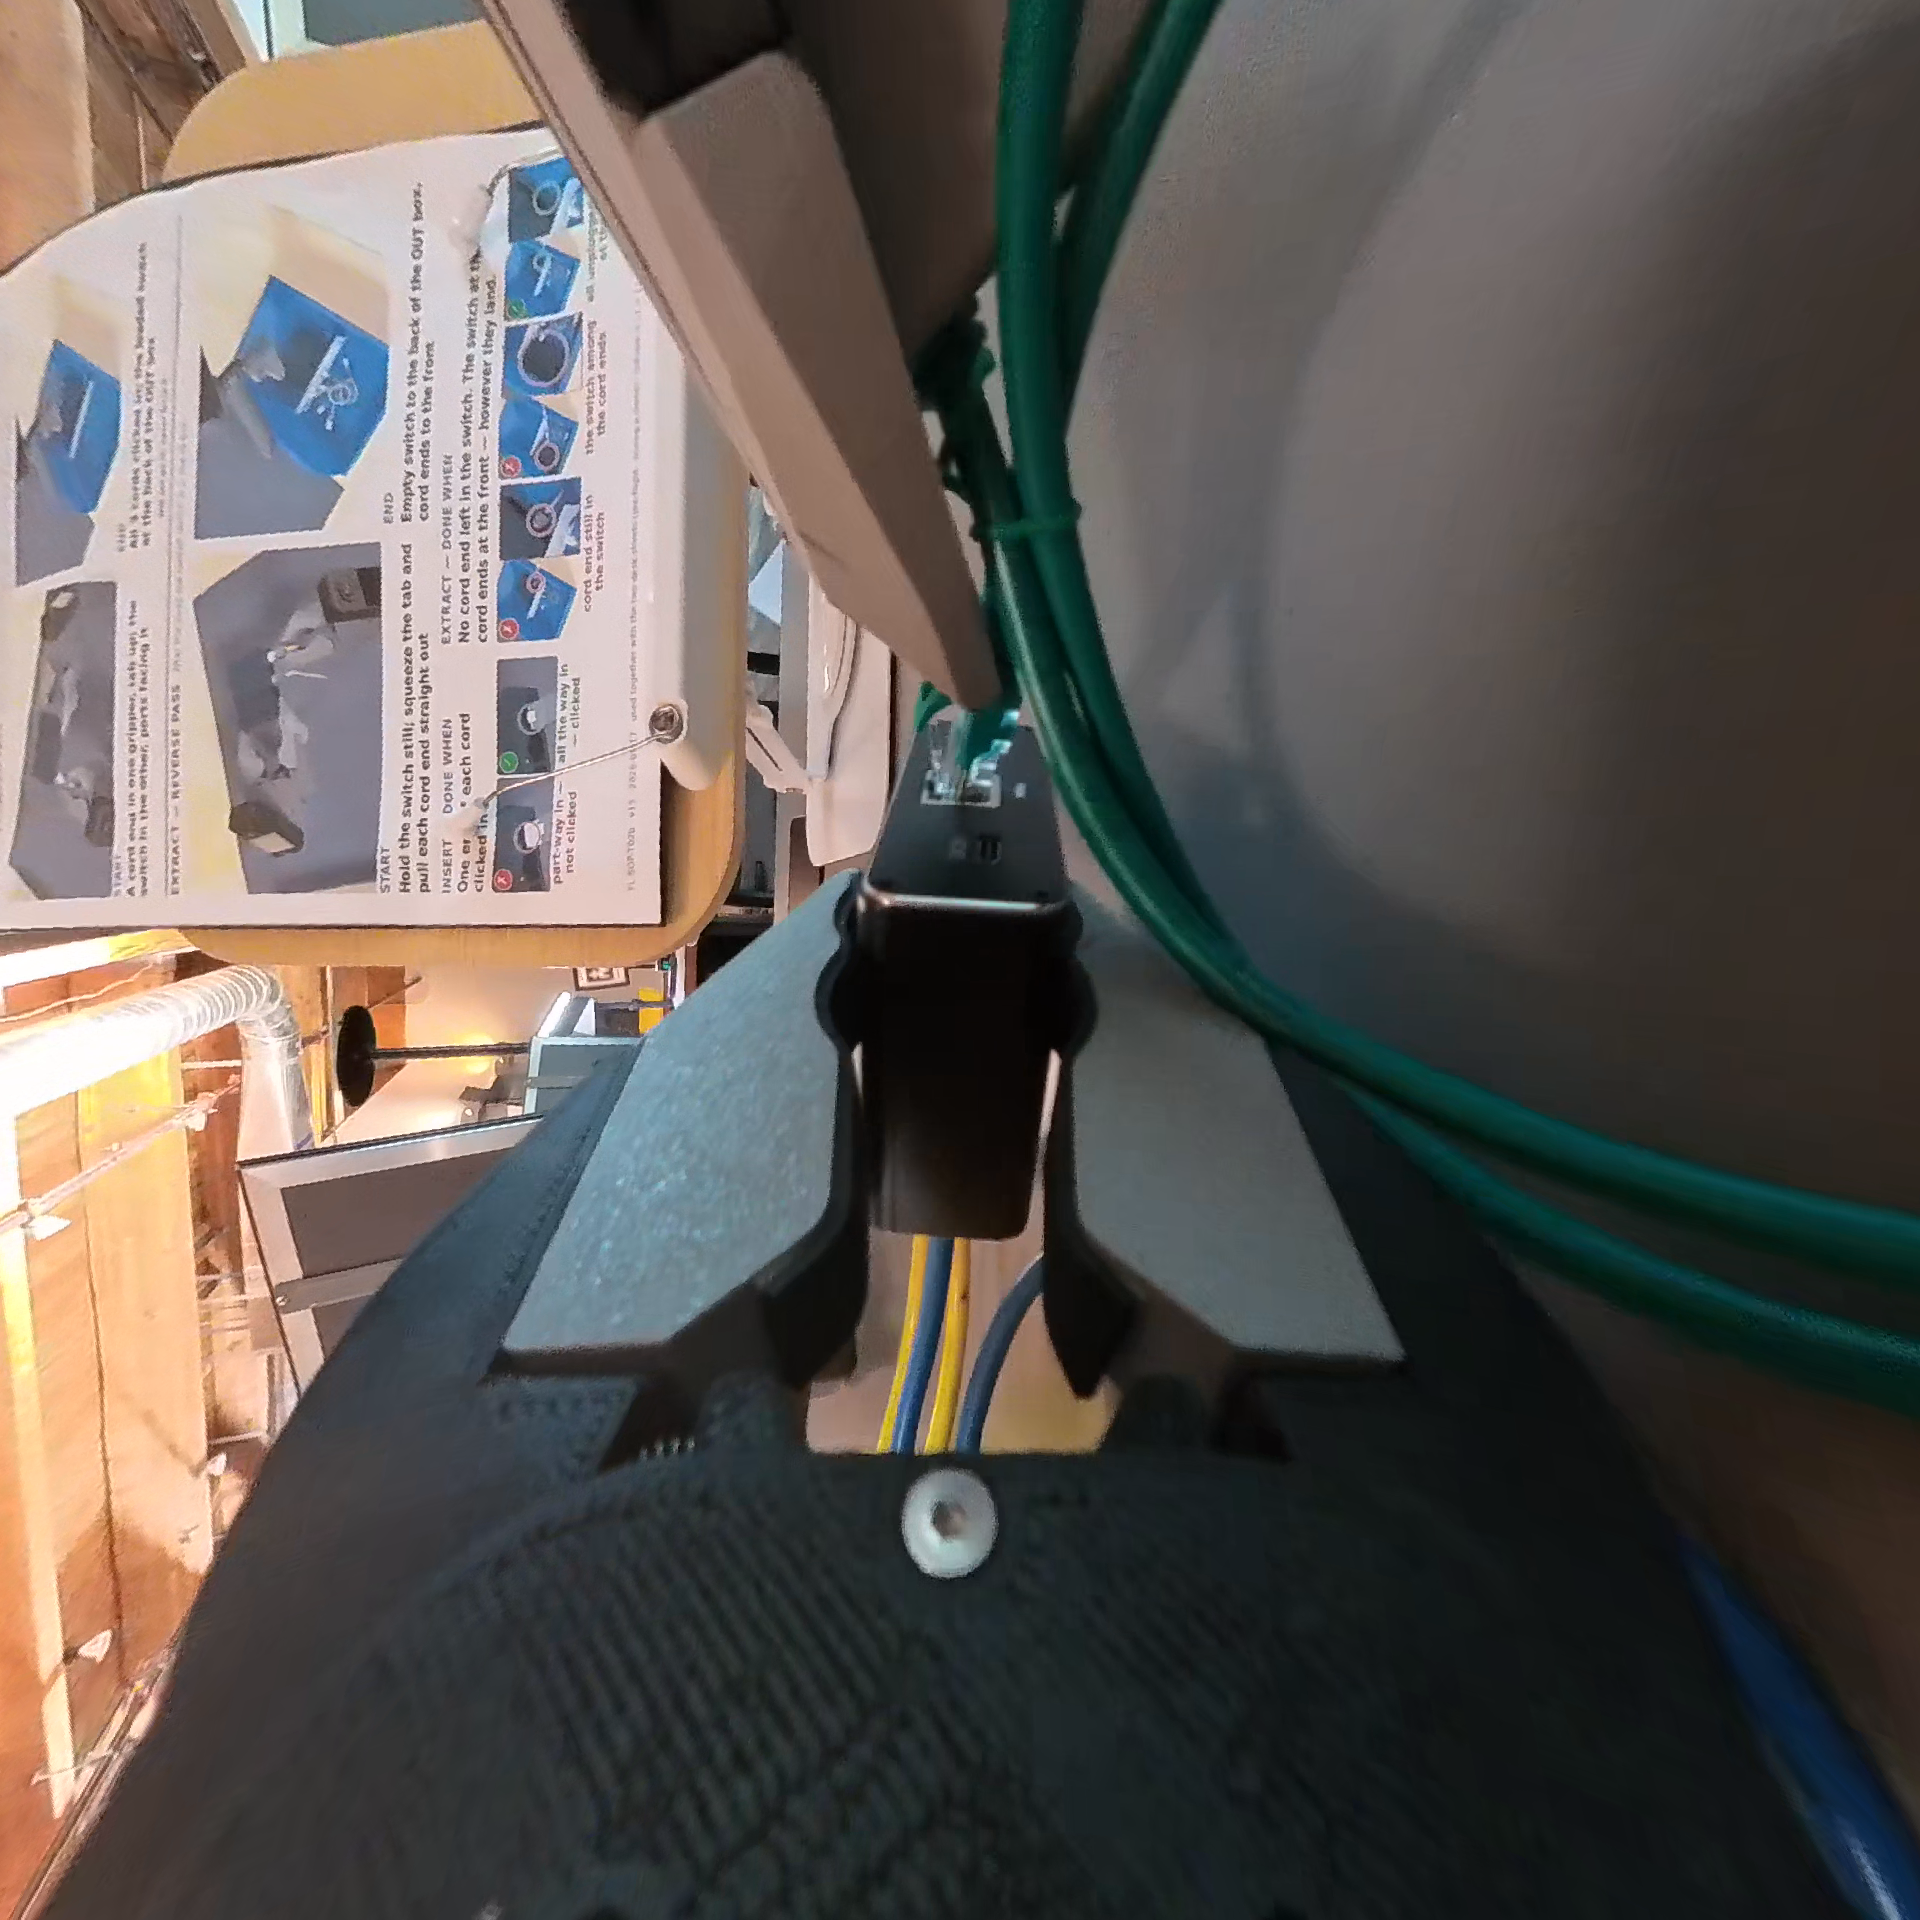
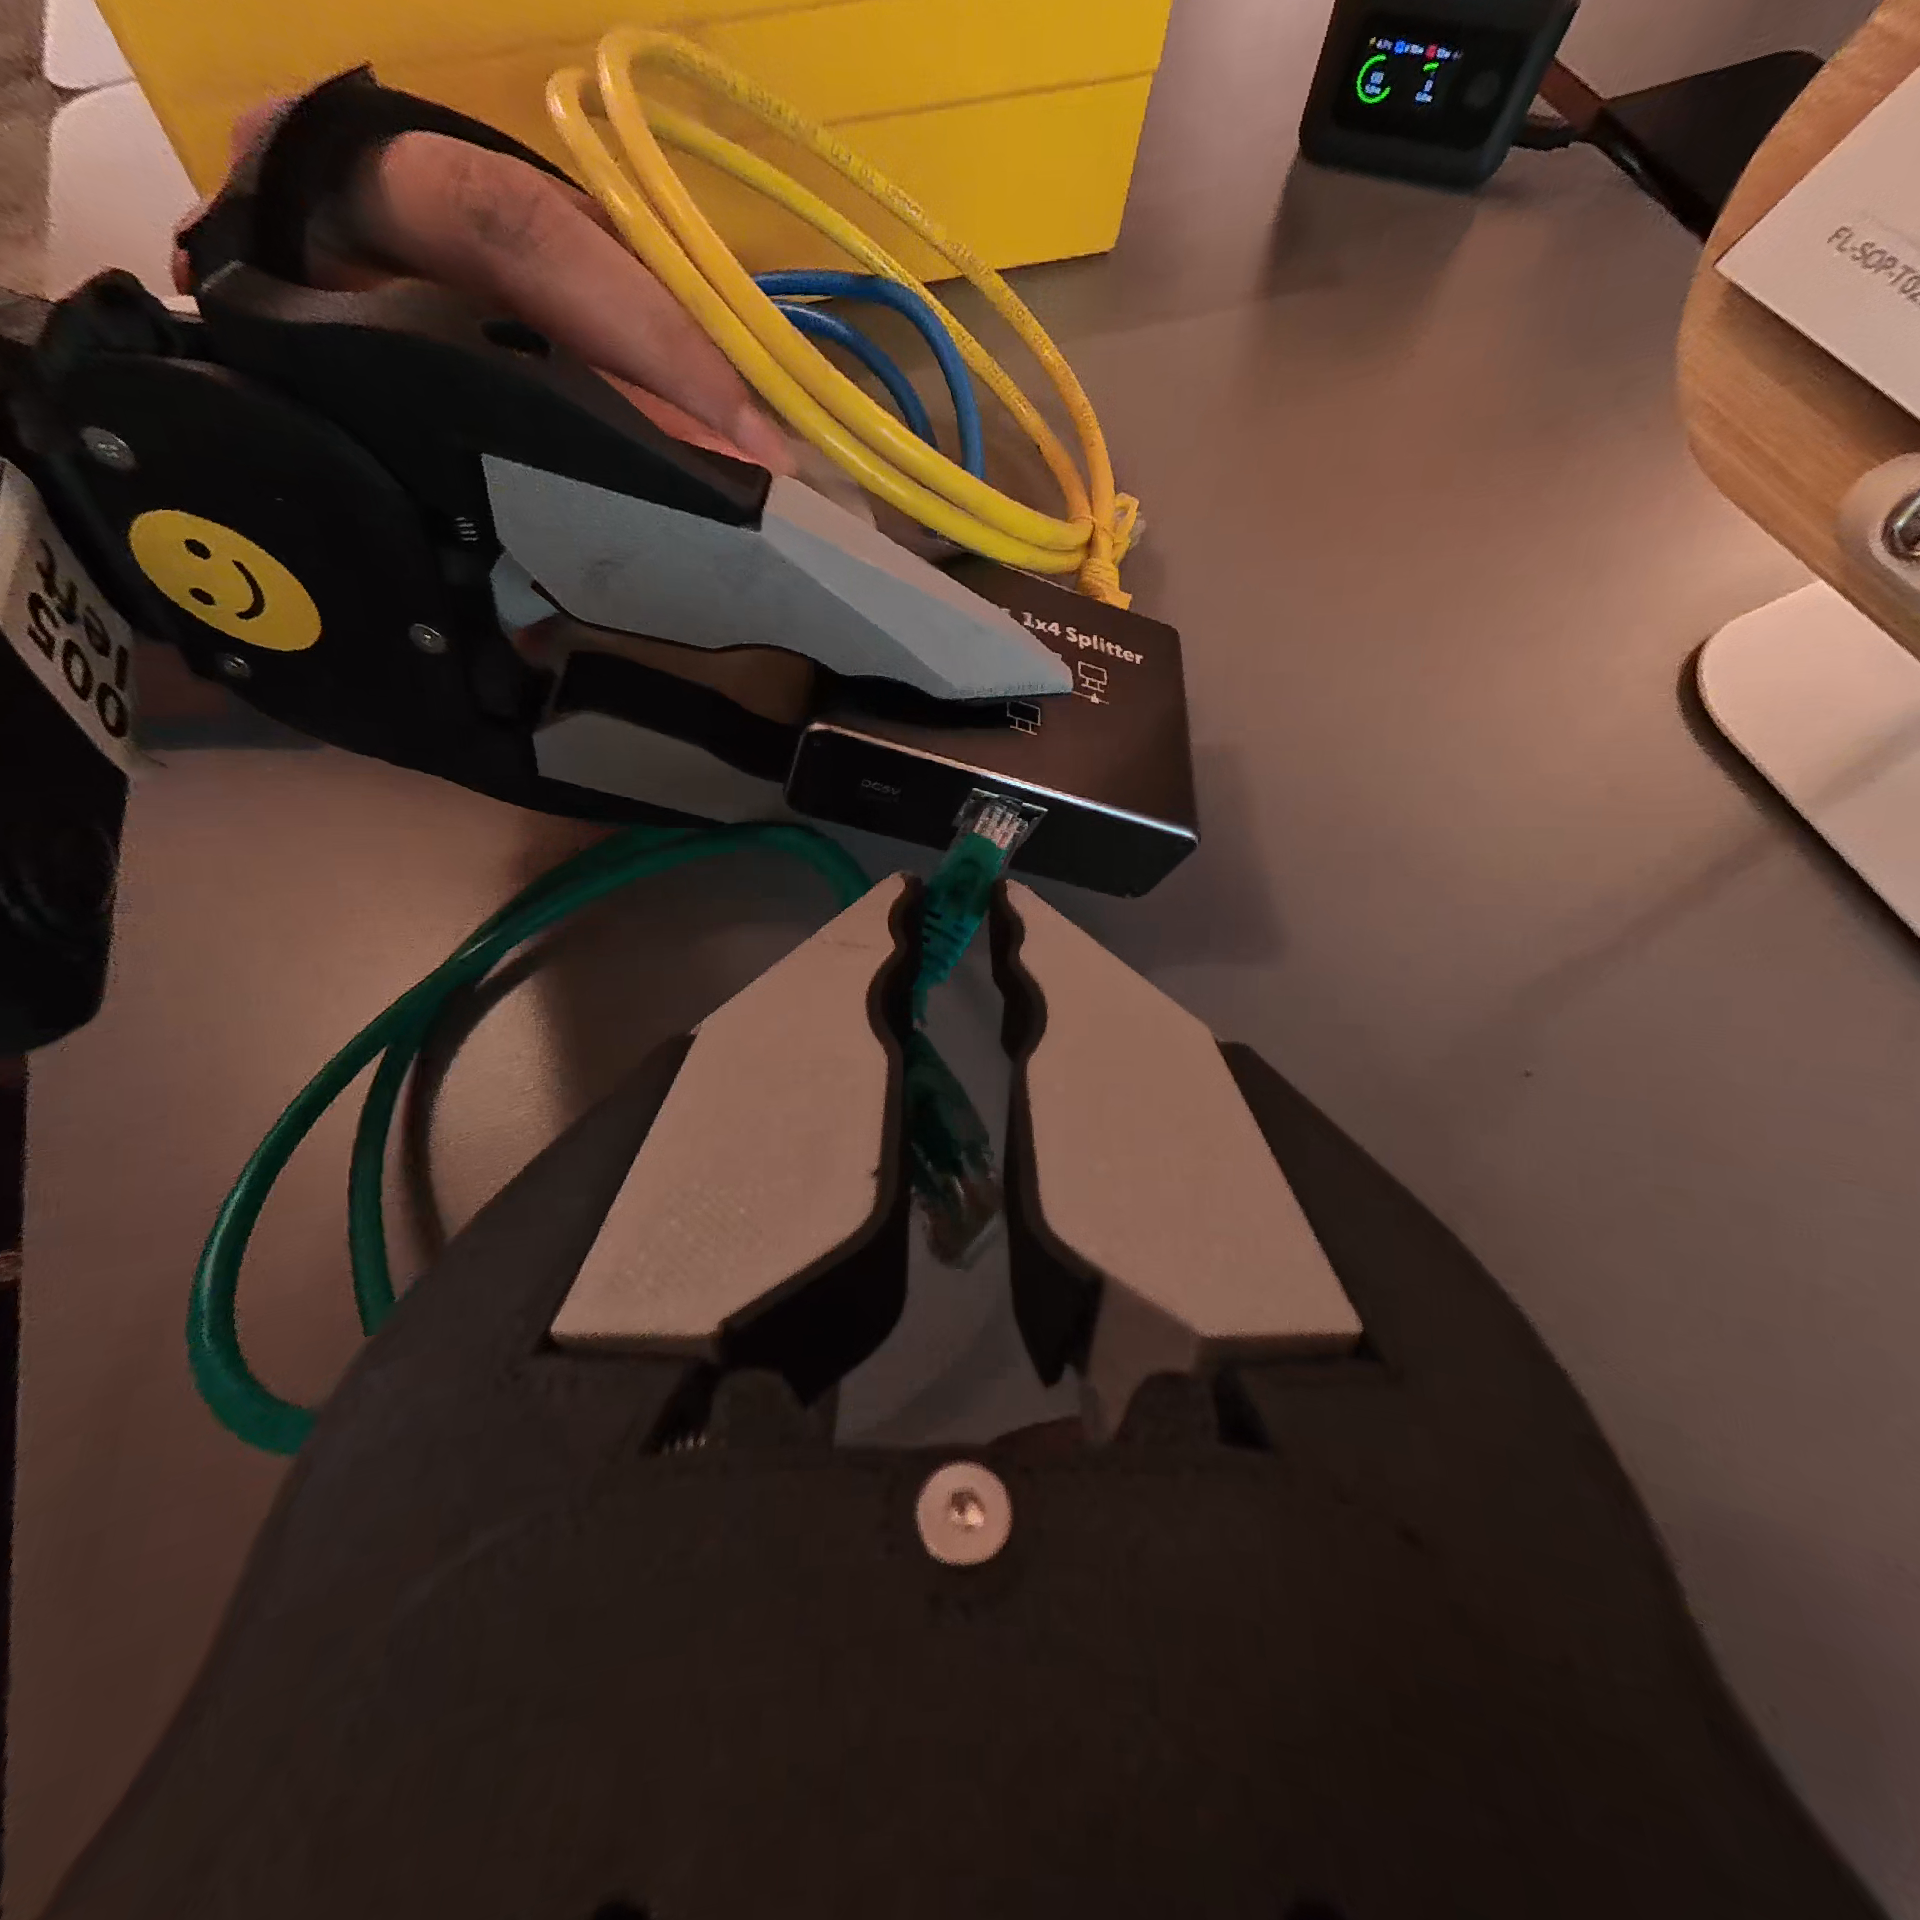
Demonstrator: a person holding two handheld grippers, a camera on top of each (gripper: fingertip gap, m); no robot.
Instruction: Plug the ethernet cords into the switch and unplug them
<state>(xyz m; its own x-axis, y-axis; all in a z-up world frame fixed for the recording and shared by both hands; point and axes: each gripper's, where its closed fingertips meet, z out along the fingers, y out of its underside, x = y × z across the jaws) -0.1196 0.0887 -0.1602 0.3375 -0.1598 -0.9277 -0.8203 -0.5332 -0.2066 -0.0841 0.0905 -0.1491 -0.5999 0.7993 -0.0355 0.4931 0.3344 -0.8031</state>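
**A:** While the left gripper (image 2: 940, 707) pins the switch (image 2: 1049, 769), where do you stand on the green cord?

**B:** Mid-step, I judge. My left fingers (image 1: 727, 1122) are clamped across the switch's black body, holding it just off the table (image 2: 1455, 935), ports turned toward my right side. The green cord (image 2: 312, 1091) has its clear plug (image 2: 995, 816) at a port on the near face. Whether it's seated or only part-way in, I can't tell; some of the plug body is outside the socket.

**A:** And the right gripper (image 2: 951, 904)?

**B:** Right fingers (image 2: 790, 1091) sit a little apart, one each side of the green boot just behind the plug. The left one touches or nearly touches the boot; there's a gap on the other side. So straddling, not gripping. The cord's other plug (image 2: 951, 1195) hangs loose between the fingers further back, and the rest loops off to my left on the table.

**A:** Other cords?

**B:** Yellow cord (image 2: 831, 270) and blue cord (image 2: 914, 343) are coiled behind the switch, near a yellow box (image 2: 935, 135). The yellow one's end lies at the switch's far edge; plugged or not, hidden.

**A:** Next move?

**B:** My guess: close on the boot and push straight along the port axis until it latches, left hand holding firm. If it's already seated, the tab needs squeezing first, then a straight pull.
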